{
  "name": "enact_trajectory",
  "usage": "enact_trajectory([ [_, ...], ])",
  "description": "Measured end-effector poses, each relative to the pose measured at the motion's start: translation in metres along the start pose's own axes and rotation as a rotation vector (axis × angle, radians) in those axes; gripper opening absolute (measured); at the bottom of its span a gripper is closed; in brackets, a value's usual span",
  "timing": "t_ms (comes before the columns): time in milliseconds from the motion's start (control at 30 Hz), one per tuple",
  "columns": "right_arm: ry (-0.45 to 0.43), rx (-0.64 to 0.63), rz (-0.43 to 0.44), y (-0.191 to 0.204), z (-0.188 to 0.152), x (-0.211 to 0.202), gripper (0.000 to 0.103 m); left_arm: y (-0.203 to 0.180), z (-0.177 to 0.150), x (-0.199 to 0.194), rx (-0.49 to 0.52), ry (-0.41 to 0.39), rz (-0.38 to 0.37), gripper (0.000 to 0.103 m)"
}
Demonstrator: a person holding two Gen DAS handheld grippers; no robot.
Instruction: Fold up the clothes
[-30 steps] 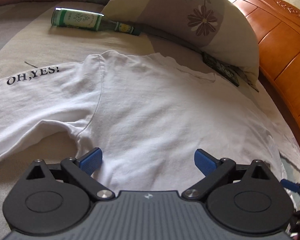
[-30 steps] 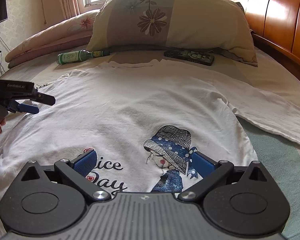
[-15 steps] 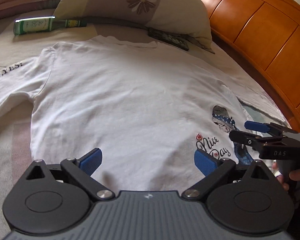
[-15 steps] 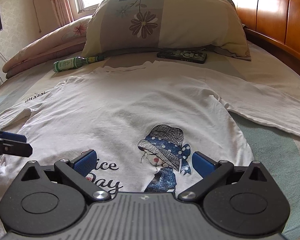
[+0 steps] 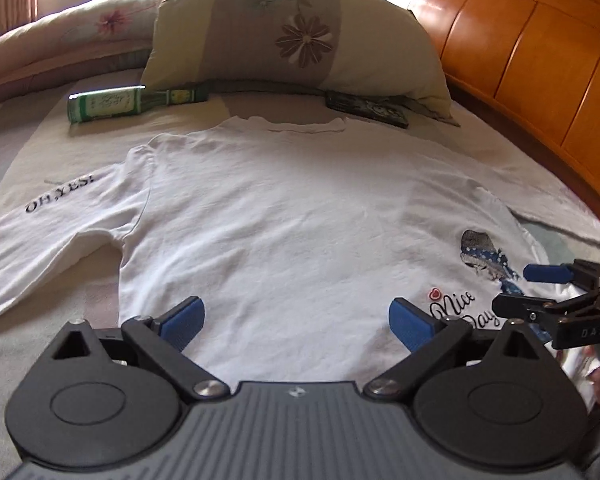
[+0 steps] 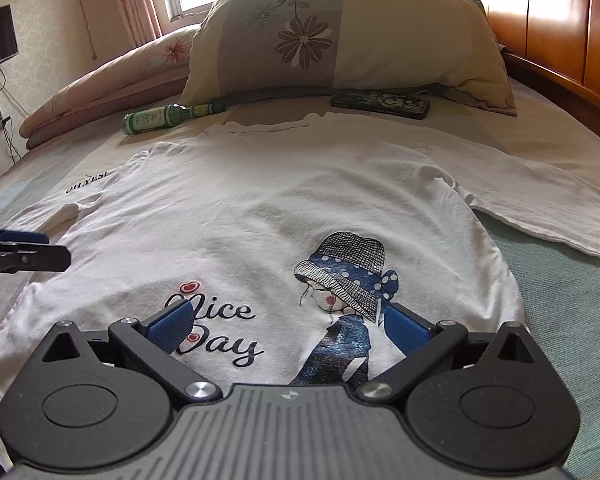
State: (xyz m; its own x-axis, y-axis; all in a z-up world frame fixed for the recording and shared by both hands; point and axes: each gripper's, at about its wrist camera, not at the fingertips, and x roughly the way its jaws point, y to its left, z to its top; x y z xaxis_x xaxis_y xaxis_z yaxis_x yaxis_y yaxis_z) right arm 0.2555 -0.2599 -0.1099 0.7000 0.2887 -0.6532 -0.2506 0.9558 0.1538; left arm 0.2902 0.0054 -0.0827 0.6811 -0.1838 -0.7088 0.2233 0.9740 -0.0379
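On the bed (image 6: pixel 560 320), in front of the big flower pillow (image 6: pixel 340 40), a white shirt (image 6: pixel 284 208) lies flat with its picture side up. Its neck is close to the pillow and its bottom edge is on the side far from the pillow, so the shirt runs long from the pillow toward the two grippers. The left gripper (image 5: pixel 296 318) hangs over the bottom part of the shirt with its jaws wide open and nothing in them. The right gripper (image 6: pixel 286 322) hangs over the "Nice Day" words and the girl in the hat, also wide open and empty. Both are near the bottom edge, side by side. One sleeve (image 5: pixel 40 236) with "OH,YES!" on it sticks out on the left gripper's side. The other sleeve (image 6: pixel 540 192) sticks out on the right gripper's side, toward the wooden headboard (image 6: pixel 560 20). I think each gripper is nearest its own sleeve. A green bottle (image 6: pixel 168 118) and a dark phone case (image 6: pixel 380 102) lie just in front of the pillow, near the neck of the shirt. They could get in the way if the shirt slides up.
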Motion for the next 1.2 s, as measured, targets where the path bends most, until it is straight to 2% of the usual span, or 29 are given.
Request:
enact_trajectory([
  [100,0.014,-0.059,0.000,0.013,-0.004,0.005,0.103,-0.003,0.002,0.026,0.077,0.010,0.112,0.099],
  [133,0.017,-0.078,0.000,0.017,-0.005,0.006,0.103,0.002,0.001,0.036,0.079,0.036,0.114,0.099],
  [233,0.023,-0.130,-0.005,0.031,-0.009,0.009,0.103,0.028,-0.005,0.042,-0.022,0.011,0.008,0.102],
  [267,0.020,-0.145,-0.005,0.037,-0.009,0.008,0.103,0.032,-0.007,0.042,-0.027,0.005,-0.009,0.102],
  [433,-0.022,-0.161,0.086,0.068,-0.008,0.003,0.103,0.027,-0.008,0.033,0.046,0.010,-0.002,0.102],
  [533,0.009,-0.165,0.096,0.091,-0.002,0.016,0.103,0.030,-0.009,0.022,0.048,-0.021,-0.048,0.102],
  [633,0.018,-0.209,0.104,0.117,0.000,0.029,0.103,0.041,-0.012,0.021,0.018,-0.003,-0.081,0.102],
  [733,0.016,-0.269,0.110,0.143,0.001,0.042,0.103,0.053,-0.016,0.026,-0.004,0.006,-0.073,0.102],
  [833,0.024,-0.283,0.064,0.161,-0.004,0.044,0.103,0.057,-0.018,0.029,0.009,-0.002,-0.042,0.102],
  [933,0.072,-0.263,0.070,0.165,-0.017,0.027,0.103,0.056,-0.018,0.028,0.027,0.002,-0.031,0.102],
  [1100,0.091,-0.307,0.074,0.179,-0.053,-0.014,0.103,0.062,-0.015,0.028,0.004,0.008,-0.055,0.102],
  [1200,0.071,-0.316,0.077,0.191,-0.043,-0.019,0.103,0.065,-0.013,0.023,-0.030,0.006,-0.066,0.102],
])
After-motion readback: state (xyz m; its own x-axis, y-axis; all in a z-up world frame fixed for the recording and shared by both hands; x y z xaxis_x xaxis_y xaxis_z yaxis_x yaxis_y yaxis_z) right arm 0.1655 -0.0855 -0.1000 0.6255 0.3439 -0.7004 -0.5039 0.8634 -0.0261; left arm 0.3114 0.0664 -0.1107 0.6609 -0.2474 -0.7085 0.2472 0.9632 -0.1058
